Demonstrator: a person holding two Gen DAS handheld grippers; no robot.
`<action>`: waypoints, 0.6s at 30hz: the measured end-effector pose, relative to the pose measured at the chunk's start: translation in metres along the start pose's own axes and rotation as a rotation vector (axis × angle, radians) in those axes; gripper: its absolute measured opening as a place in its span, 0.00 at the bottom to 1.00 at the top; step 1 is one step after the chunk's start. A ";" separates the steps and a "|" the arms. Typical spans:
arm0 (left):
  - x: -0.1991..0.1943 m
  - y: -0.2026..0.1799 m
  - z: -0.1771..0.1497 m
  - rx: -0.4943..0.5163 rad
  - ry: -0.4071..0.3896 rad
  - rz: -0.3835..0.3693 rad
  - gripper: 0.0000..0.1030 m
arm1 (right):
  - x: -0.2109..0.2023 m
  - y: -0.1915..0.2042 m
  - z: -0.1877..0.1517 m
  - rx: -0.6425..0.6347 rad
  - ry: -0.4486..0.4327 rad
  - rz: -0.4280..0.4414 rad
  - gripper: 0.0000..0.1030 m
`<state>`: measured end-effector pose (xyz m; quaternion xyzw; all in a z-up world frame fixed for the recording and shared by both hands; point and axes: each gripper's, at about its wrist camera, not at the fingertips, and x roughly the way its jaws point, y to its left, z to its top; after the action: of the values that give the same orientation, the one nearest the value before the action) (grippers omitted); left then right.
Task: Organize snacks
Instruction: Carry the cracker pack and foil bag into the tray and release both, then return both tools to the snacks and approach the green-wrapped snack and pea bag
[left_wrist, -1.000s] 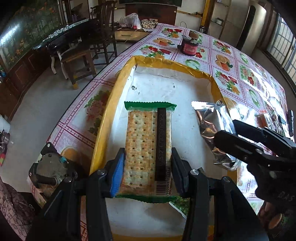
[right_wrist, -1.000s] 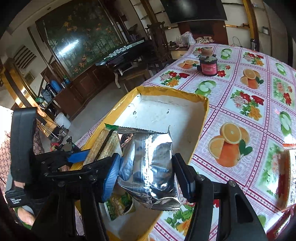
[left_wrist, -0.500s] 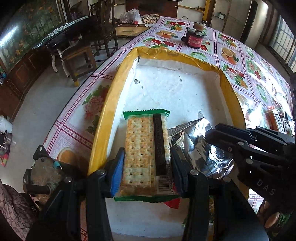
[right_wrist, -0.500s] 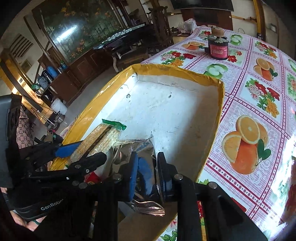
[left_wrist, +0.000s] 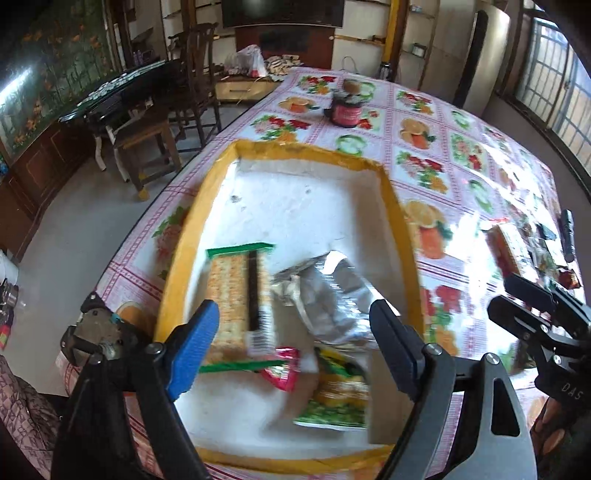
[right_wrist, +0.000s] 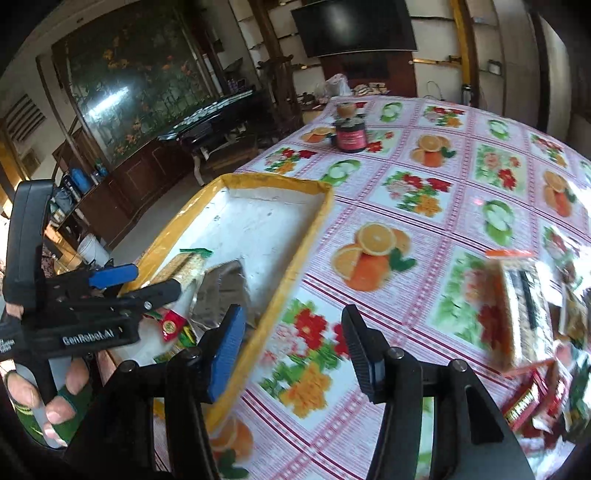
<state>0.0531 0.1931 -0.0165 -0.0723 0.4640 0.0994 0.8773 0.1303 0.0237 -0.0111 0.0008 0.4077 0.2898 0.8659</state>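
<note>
A yellow-rimmed white tray (left_wrist: 399, 218) holds a green-edged cracker pack (left_wrist: 236, 295), a silver foil bag (left_wrist: 332, 295), a small red packet (left_wrist: 282, 371) and a green snack pack (left_wrist: 340, 398). My left gripper (left_wrist: 295, 332) is open and empty, raised above the cracker pack and foil bag. My right gripper (right_wrist: 291, 347) is open and empty, over the tablecloth just right of the tray's rim (right_wrist: 295, 269). It also shows at the right edge of the left wrist view (left_wrist: 535, 314). An orange-edged cracker pack (right_wrist: 517, 310) and other loose snacks (right_wrist: 532, 398) lie on the table at the right.
A dark red jar (right_wrist: 350, 136) stands far back on the fruit-patterned tablecloth (right_wrist: 406, 229). Wooden chairs (left_wrist: 155, 122) and a dark table (left_wrist: 110, 99) stand on the floor left of the table. The table's left edge runs close to the tray.
Both grippers opened: the left let go of the cracker pack, the right let go of the foil bag, both now lying in the tray. The right gripper swung right, out over the tablecloth.
</note>
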 end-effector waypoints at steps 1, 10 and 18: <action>-0.003 -0.007 -0.001 0.011 -0.003 -0.015 0.82 | -0.009 -0.010 -0.006 0.018 -0.010 -0.022 0.59; -0.010 -0.095 -0.014 0.159 0.018 -0.146 0.83 | -0.097 -0.114 -0.080 0.251 -0.066 -0.248 0.60; -0.011 -0.164 -0.042 0.281 0.066 -0.233 0.83 | -0.121 -0.143 -0.110 0.323 -0.081 -0.299 0.60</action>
<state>0.0528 0.0238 -0.0253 -0.0053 0.4903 -0.0711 0.8686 0.0636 -0.1818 -0.0328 0.0908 0.4095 0.0889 0.9034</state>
